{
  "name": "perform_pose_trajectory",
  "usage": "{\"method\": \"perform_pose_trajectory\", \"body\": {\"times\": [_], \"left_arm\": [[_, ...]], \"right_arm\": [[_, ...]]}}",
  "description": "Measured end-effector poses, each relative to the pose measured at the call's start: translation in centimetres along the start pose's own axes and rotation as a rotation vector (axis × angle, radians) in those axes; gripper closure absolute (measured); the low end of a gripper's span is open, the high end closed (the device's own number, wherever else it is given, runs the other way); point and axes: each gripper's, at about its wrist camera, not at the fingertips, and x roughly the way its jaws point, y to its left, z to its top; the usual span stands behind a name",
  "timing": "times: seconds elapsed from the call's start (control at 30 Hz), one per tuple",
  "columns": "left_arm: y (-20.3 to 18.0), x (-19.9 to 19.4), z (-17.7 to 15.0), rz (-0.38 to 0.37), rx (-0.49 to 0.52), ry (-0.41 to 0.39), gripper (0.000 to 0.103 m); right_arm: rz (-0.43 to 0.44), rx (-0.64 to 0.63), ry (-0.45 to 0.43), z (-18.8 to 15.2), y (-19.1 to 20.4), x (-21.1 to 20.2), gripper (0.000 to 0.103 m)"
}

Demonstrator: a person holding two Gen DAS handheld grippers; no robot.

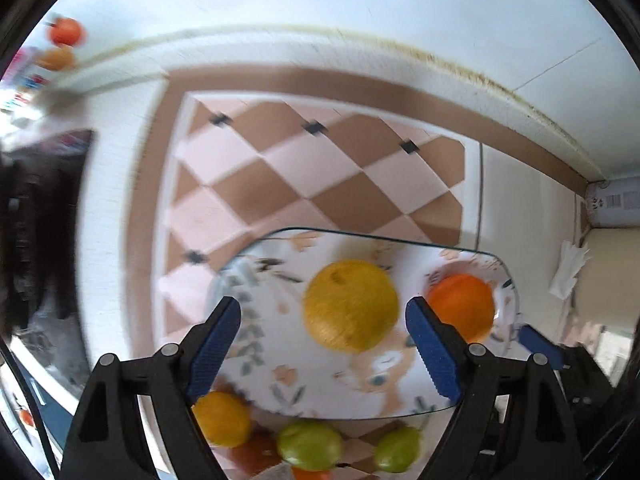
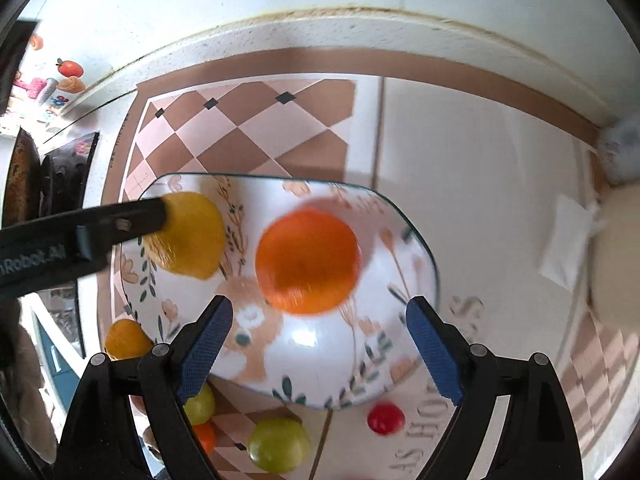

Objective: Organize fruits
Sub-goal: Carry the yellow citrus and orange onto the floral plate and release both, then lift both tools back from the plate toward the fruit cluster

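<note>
A glass plate with a rabbit print (image 1: 280, 264) (image 2: 400, 320) lies on the checkered mat. On it sit a yellow lemon-like fruit (image 1: 351, 305) (image 2: 192, 236) and an orange (image 1: 464, 304) (image 2: 308, 260). My left gripper (image 1: 323, 344) is open above the plate, with the yellow fruit just beyond its fingers. My right gripper (image 2: 319, 344) is open above the plate, with the orange just beyond its fingers. The left gripper's black arm (image 2: 80, 240) shows in the right wrist view, overlapping the yellow fruit.
Loose on the mat near the plate's front edge: a small yellow-orange fruit (image 1: 222, 420) (image 2: 126, 340), two green fruits (image 1: 310, 446) (image 1: 398, 450) (image 2: 278, 444), a small red fruit (image 2: 385, 418). A folded tissue (image 2: 568, 240) lies right. A dark pan (image 2: 24, 176) stands left.
</note>
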Motion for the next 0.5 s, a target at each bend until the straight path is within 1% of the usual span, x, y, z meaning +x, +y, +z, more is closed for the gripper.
{"method": "perform_pose_trajectory", "body": {"times": [0.13,0.27,0.4,0.5], "left_arm": [[0.9,-2.5,-2.8,0.062,0.026,-0.088,0.019],[0.7,-4.2,-6.1,0.088,0.051,-0.163,0.019],[0.6,-6.0,-8.8,0.102,0.077,-0.226,0.019],[1.1,-7.8,-10.8,0.095,0.089,-0.268,0.019]], "right_arm": [[-0.032,0.046,-0.055,-2.9,-0.2,-2.4,0.012],[-0.046,0.08,-0.11,-5.7,0.1,-5.0,0.012],[-0.056,0.093,-0.158,-8.3,0.8,-7.6,0.012],[-0.058,0.092,-0.194,-10.2,1.7,-9.5,0.012]]}}
